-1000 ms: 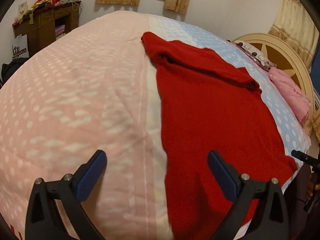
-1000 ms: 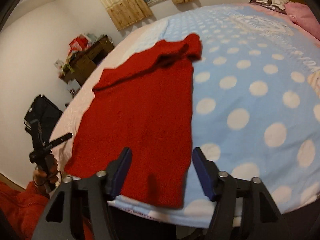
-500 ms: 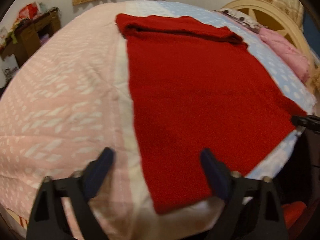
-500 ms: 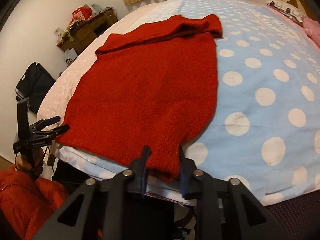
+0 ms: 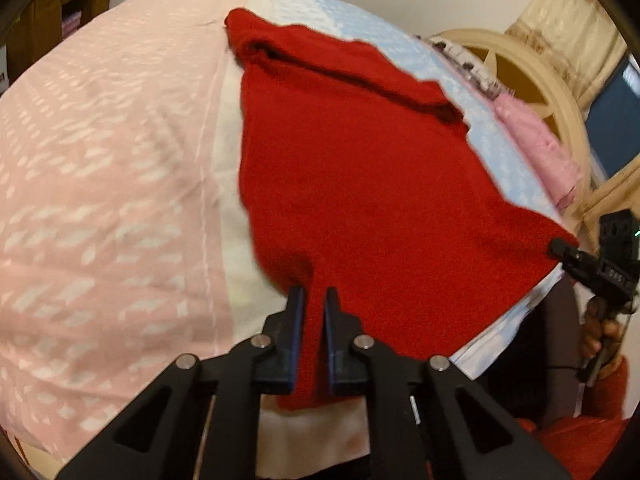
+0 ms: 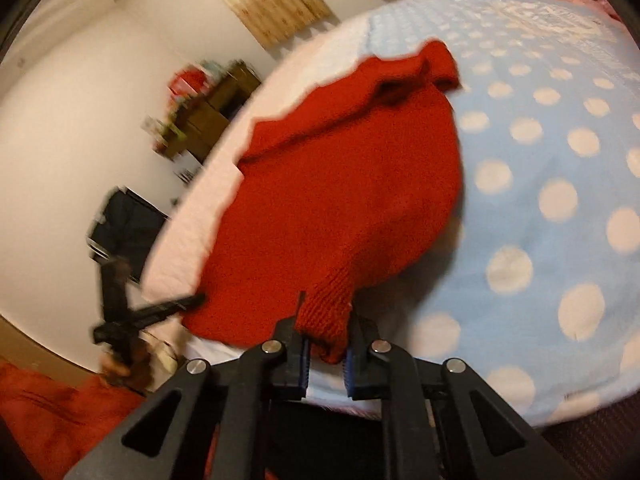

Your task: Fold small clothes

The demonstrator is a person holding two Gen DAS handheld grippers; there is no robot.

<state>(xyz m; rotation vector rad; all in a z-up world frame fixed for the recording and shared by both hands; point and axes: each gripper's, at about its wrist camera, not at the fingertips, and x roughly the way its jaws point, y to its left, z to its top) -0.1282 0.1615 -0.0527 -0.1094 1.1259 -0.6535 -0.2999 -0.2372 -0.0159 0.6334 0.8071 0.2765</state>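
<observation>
A red knitted sweater (image 5: 360, 168) lies spread on the bed, its sleeves folded across the far end. My left gripper (image 5: 312, 300) is shut on the sweater's near left hem corner. My right gripper (image 6: 325, 340) is shut on the near right hem corner of the sweater (image 6: 340, 184), which is lifted slightly off the bed edge. Each gripper shows in the other's view: the right gripper (image 5: 560, 249) at the far hem corner, the left gripper (image 6: 192, 302) at the left hem corner.
The bed cover is pink (image 5: 100, 160) on the left and blue with white dots (image 6: 540, 160) on the right. A pink pillow (image 5: 536, 144) and a cream headboard (image 5: 520, 64) stand at the right. A wooden desk (image 6: 208, 112) with clutter stands by the wall.
Both grippers moved in to the sweater's near hem and closed on its two corners. The hem has lifted a little off the bed edge.
</observation>
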